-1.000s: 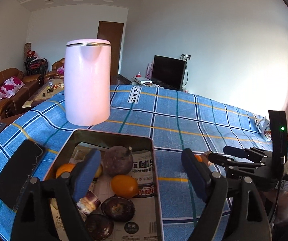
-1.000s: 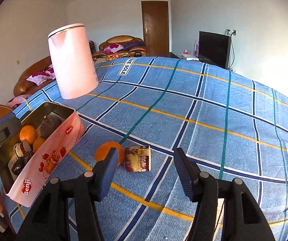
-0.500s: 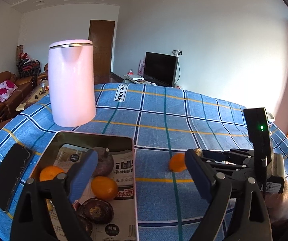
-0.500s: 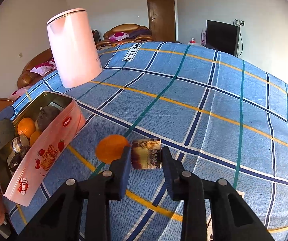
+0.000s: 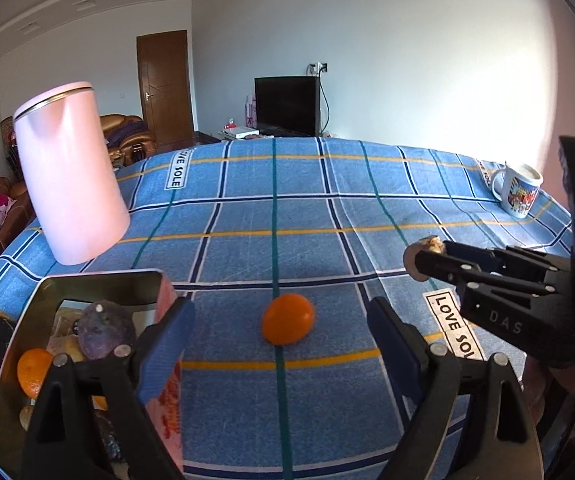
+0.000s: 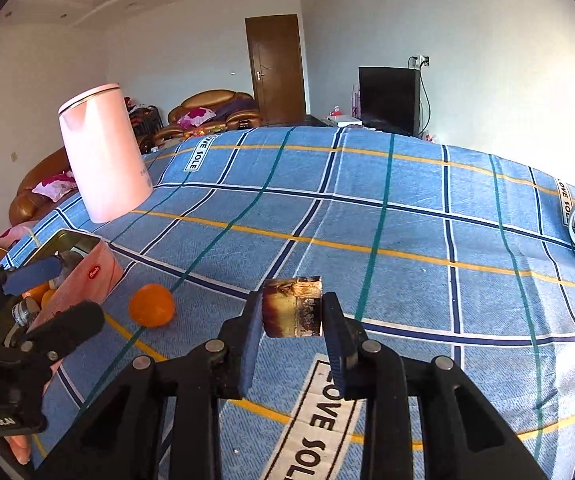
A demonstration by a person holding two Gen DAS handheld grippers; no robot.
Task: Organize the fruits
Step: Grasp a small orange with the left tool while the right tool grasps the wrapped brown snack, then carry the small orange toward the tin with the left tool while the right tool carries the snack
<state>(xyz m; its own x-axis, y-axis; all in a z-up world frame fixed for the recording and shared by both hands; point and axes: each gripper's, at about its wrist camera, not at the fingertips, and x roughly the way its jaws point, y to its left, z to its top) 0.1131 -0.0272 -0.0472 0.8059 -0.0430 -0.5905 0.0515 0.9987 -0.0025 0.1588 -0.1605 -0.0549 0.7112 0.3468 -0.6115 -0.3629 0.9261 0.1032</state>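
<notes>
Fruit lies on both sides of the left wrist view. An orange (image 5: pixel 287 324) sits alone on the blue checked tablecloth (image 5: pixel 307 216), near the camera and between the two blue pads of the left gripper (image 5: pixel 280 344), touched by neither. That claw stands wide, its jaws narrowing a little, nothing gripped. At near left a metal tin (image 5: pixel 87 280) with pink sides holds a dark purple fruit (image 5: pixel 105 330) and another orange (image 5: pixel 33 372), with more pieces below them that are hard to make out. A tall pink kettle (image 5: pixel 71 188) stands beyond the tin, at far left. At right the right gripper (image 5: pixel 427 258) reaches in from the side, closed on a small brown object (image 5: pixel 431 245) raised clear of the cloth. A printed mug (image 5: pixel 521 194) stands at far right near the table edge.

From the right wrist view, the right claw is narrow and clamped on the brown object, a short cylinder with a worn brown and gold wrapper, both pads pressed against its sides; what it is I cannot tell. The lone orange rests on the cloth to the near left, just beside the pink tin wall. Left gripper fingers (image 6: pixel 63 326) show at the left edge, spread on either side of that corner of the tin. The kettle stands far left, the mug at the right edge.
</notes>
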